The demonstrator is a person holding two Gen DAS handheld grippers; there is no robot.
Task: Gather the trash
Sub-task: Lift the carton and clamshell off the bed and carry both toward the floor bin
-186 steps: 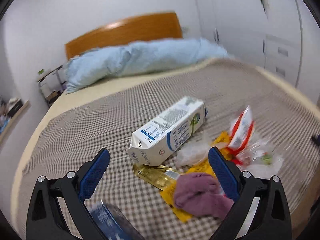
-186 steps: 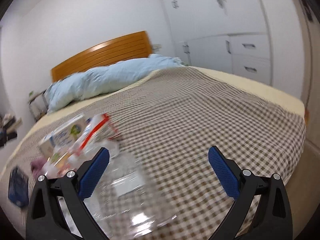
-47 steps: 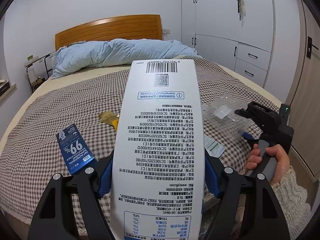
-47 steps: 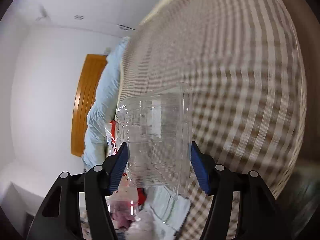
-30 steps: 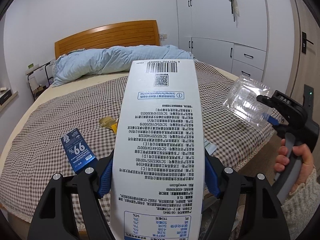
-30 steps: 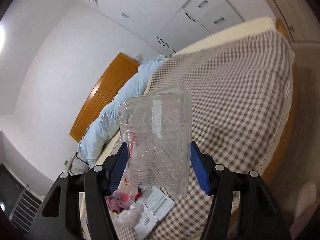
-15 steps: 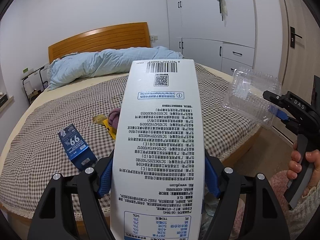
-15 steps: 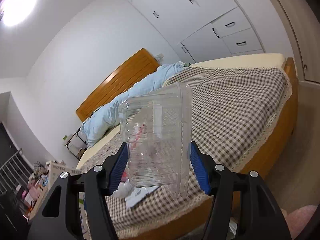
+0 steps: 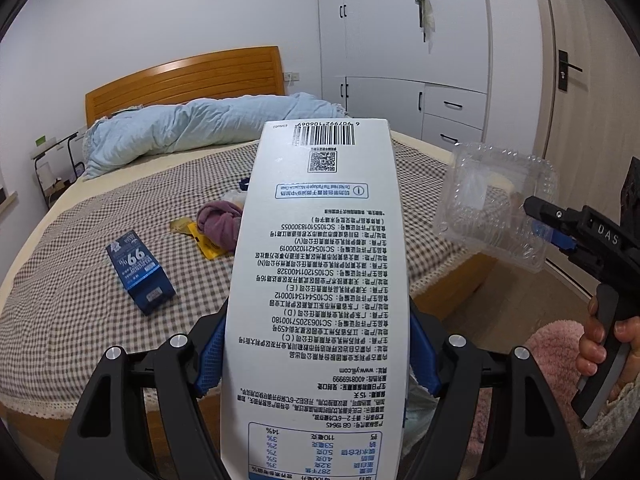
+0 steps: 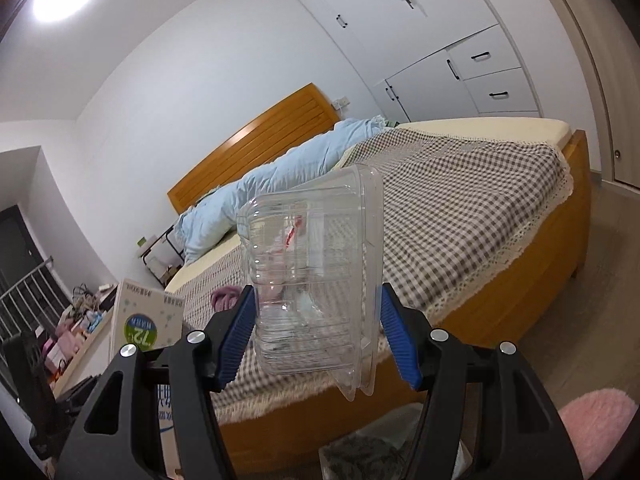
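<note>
Since a second ago both loads have been drawn back off the bed [image 9: 80,320]: milk carton [image 9: 320,280] clamped in left claw [image 9: 316,354], clear clamshell [image 10: 316,280] clamped in right claw [image 10: 316,334], both held beyond the foot edge, so disposal is judged next.

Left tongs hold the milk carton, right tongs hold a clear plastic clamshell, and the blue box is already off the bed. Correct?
Not quite. In the left wrist view the blue box lies on the bed. The milk carton and clear plastic clamshell are held as stated.
</note>
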